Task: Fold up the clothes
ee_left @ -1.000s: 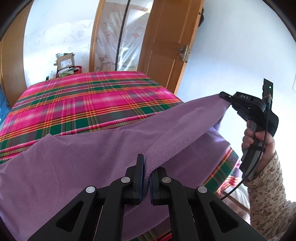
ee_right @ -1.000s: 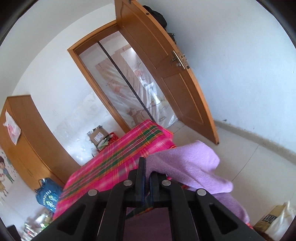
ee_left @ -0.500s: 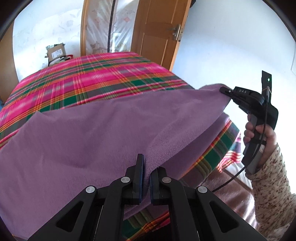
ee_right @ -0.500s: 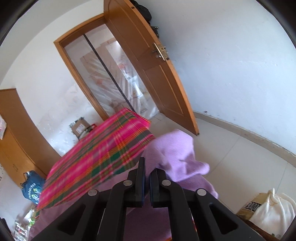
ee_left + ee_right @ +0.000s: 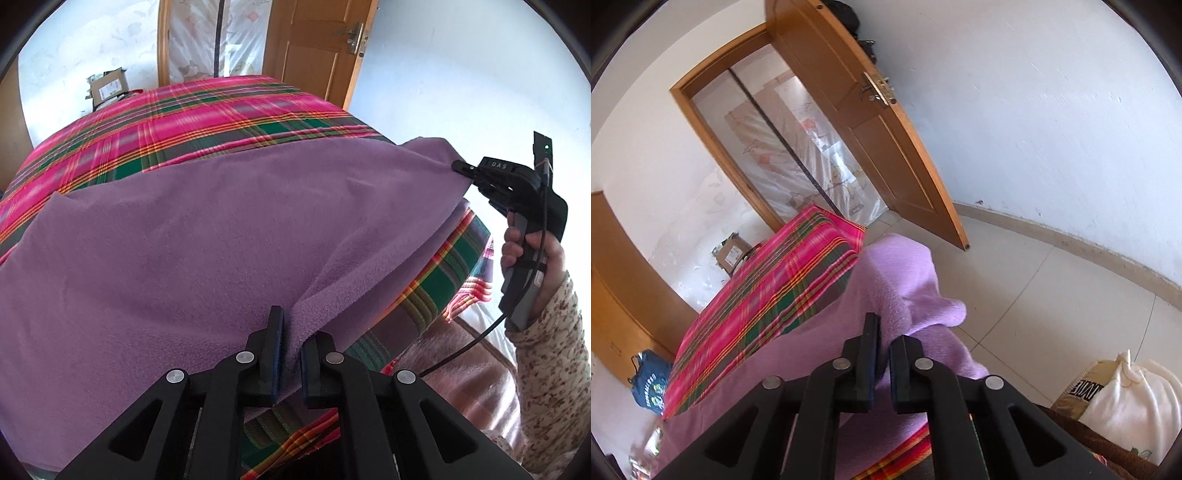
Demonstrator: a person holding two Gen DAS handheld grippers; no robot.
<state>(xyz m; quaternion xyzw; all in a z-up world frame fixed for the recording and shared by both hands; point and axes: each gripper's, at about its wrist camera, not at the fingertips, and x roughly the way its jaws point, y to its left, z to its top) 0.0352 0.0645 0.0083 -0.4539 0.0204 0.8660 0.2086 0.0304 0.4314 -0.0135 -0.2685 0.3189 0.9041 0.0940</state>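
Lower than a second ago, the purple fleece garment (image 5: 207,236) is now settling across the near part of the bed, and more of its top layer is lying flat over the pink and green plaid bedspread (image 5: 192,110). Its near edge is running between the pads of the left tool (image 5: 291,350), which is clenched on the cloth. Its far right corner is being stretched out beyond the bed's edge by the right tool (image 5: 458,166), whose tips are pinching the fabric there. In the right wrist view the right tool (image 5: 884,354) is gripping a bunched fold of the same garment (image 5: 905,280), and its jaws are starting to ease apart with the cloth between them. A hand (image 5: 532,254) in a floral sleeve (image 5: 550,365) is holding the right tool's handle. Beyond the bed, a wooden door (image 5: 871,122) is standing ajar beside a doorway. A cardboard box (image 5: 109,83) is sitting against the far wall. A white bag (image 5: 1126,406) is resting on the tiled floor at right.
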